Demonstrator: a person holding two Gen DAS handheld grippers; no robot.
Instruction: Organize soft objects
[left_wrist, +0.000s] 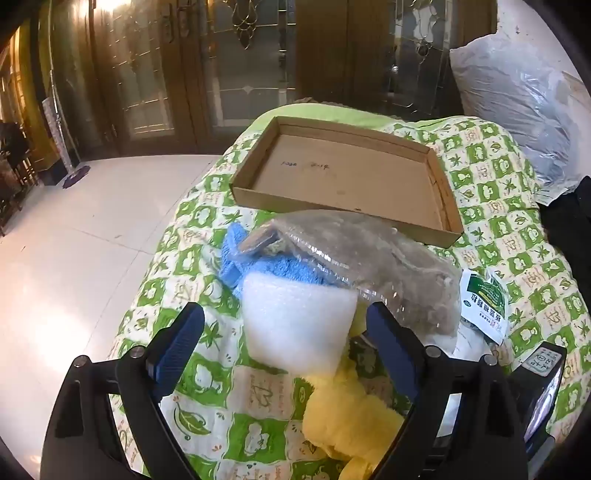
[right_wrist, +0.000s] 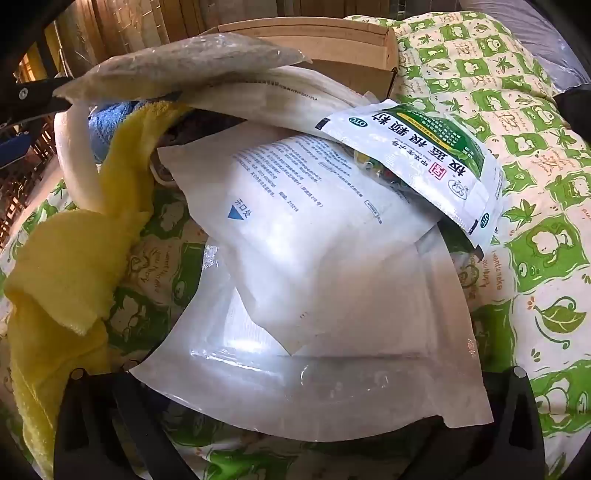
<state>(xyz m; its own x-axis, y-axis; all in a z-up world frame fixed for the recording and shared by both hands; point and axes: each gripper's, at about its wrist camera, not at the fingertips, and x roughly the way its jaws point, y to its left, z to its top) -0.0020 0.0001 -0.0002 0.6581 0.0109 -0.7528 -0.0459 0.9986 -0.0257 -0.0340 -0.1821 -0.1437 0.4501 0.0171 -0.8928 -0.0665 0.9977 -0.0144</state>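
My left gripper (left_wrist: 284, 312) is open over a pile of soft things on the quilt. A white foam piece (left_wrist: 295, 325) sits between its blue pads (left_wrist: 177, 347), with a gap on the left side. Behind the foam lie a blue towel (left_wrist: 266, 266) and a clear bag of brownish stuff (left_wrist: 388, 258). A yellow towel (left_wrist: 347, 417) lies below. My right gripper (right_wrist: 303, 387) is spread wide over a large white plastic bag (right_wrist: 332, 369), which hides its fingertips. A printed white pouch (right_wrist: 314, 229) and a green-and-white sachet (right_wrist: 417, 155) lie on top. The shallow cardboard tray (left_wrist: 236, 188) stands empty beyond.
Everything rests on a green-and-cream quilted bed (left_wrist: 498, 221), whose left edge drops to a pale tiled floor (left_wrist: 74, 258). A grey plastic-wrapped bundle (left_wrist: 517, 92) lies at the back right. Glass-fronted wooden doors (left_wrist: 240, 74) stand behind.
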